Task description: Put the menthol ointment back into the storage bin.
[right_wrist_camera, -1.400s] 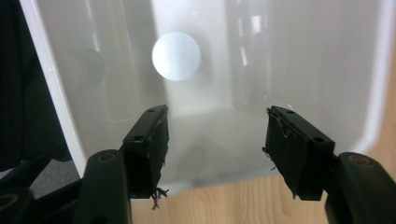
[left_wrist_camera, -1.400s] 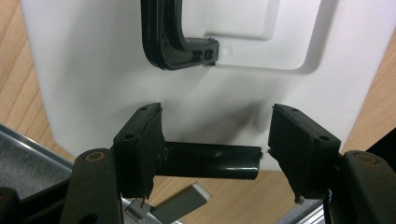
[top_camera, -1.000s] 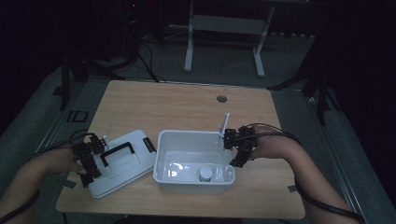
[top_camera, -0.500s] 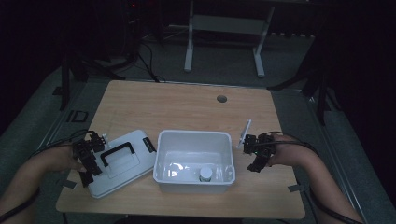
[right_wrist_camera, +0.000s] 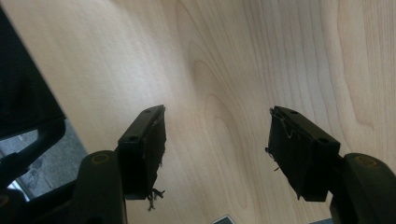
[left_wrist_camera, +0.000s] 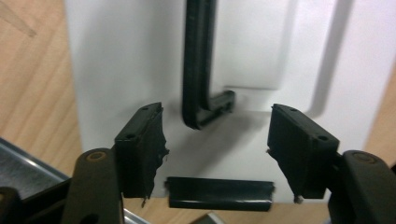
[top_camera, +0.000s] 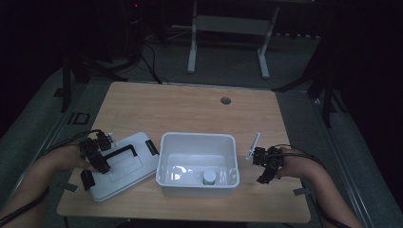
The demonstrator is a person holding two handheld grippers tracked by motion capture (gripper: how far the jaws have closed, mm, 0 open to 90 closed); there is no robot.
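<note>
A white bin (top_camera: 165, 156) stands open at the middle of the wooden table, with a small round capped object (top_camera: 209, 177) on its floor. Its white lid (top_camera: 128, 168) with a black handle (top_camera: 124, 151) lies flat to the left. My left gripper (top_camera: 97, 160) hovers over the lid's left part. In the left gripper view my left gripper (left_wrist_camera: 217, 140) is open, the handle's corner (left_wrist_camera: 201, 112) lies just beyond the jaws and a black clip (left_wrist_camera: 219, 198) sits below them. My right gripper (top_camera: 262, 166) is right of the bin, low over bare wood. Its jaws (right_wrist_camera: 217, 144) have just been closing a little and stand open with nothing between them.
The table (top_camera: 190, 109) has a round cable hole (top_camera: 225, 100) near its far edge. The far half of the tabletop is bare wood. A metal stand (top_camera: 192, 42) and cables are on the dark floor behind. The table's front edge is close to both forearms.
My right gripper has moved from the bin's right rim out to the right and down toward the tabletop. The left gripper has stayed over the lid.
</note>
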